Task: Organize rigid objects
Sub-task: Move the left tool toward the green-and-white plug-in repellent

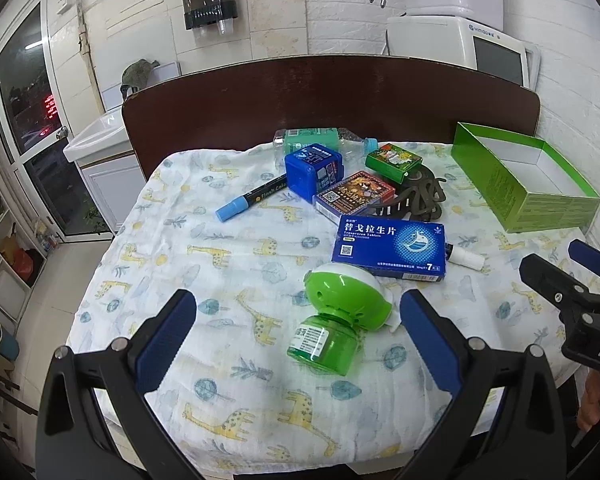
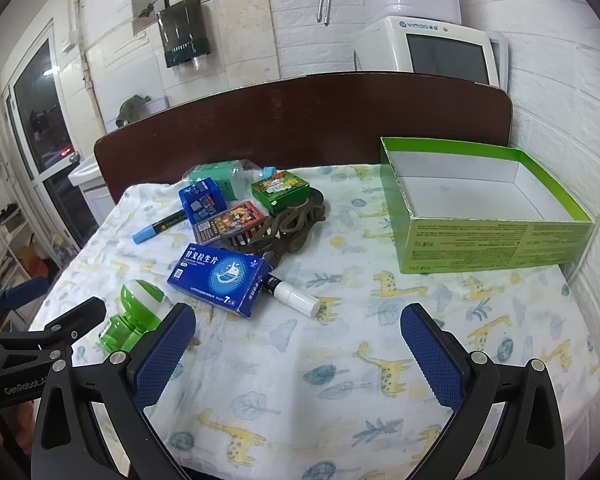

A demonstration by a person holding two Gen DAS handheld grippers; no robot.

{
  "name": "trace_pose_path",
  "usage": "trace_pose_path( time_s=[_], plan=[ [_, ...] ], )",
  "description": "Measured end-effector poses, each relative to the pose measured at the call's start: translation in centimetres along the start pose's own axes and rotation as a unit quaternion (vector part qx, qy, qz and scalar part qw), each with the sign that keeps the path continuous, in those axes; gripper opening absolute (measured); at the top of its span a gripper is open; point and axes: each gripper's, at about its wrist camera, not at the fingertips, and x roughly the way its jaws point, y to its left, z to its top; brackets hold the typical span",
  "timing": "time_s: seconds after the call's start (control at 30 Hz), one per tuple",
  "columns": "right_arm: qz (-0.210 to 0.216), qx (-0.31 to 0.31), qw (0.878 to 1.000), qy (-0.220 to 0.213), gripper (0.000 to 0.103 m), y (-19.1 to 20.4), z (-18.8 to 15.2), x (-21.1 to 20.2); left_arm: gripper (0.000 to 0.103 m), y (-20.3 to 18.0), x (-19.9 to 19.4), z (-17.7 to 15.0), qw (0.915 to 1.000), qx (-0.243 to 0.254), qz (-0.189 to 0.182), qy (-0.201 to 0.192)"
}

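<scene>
The green box [image 2: 492,248] stands open and empty at the right side of our giraffe-print cloth [image 2: 340,360], well apart from the clutter. Our left gripper [image 1: 298,336] is spread wide, holding nothing, with the green bottle [image 1: 332,336] lying on its side between its fingers. Our right gripper [image 2: 298,356] is also spread wide, over bare cloth. The blue pill box [image 1: 390,246] lies near the middle, just beside a white tube [image 2: 296,300].
</scene>
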Motion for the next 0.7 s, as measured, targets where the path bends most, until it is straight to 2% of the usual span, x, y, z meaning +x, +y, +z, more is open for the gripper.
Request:
trace_pose_path(
  time_s=[0.23, 0.47, 0.53, 0.7],
  plan=[
    [0.012, -0.012, 1.000, -0.004, 0.096, 0.56, -0.04, -0.20, 0.102, 0.01, 0.00, -0.02, 1.0000, 0.000, 0.000, 0.000],
    [0.017, -0.014, 1.000, -0.006, 0.094, 0.85, 0.02, -0.34, 0.102, 0.60, -0.26, -0.38, 1.0000, -0.005, 0.000, 0.003],
    [0.018, -0.014, 1.000, -0.005, 0.089, 0.89, 0.02, -0.31, 0.102, 0.64, -0.30, -0.40, 1.0000, -0.005, 0.000, 0.002],
    [0.022, -0.010, 1.000, -0.001, 0.087, 0.94, -0.06, -0.23, 0.102, 0.73, -0.38, -0.45, 1.0000, -0.003, -0.004, 0.002]
  ],
)
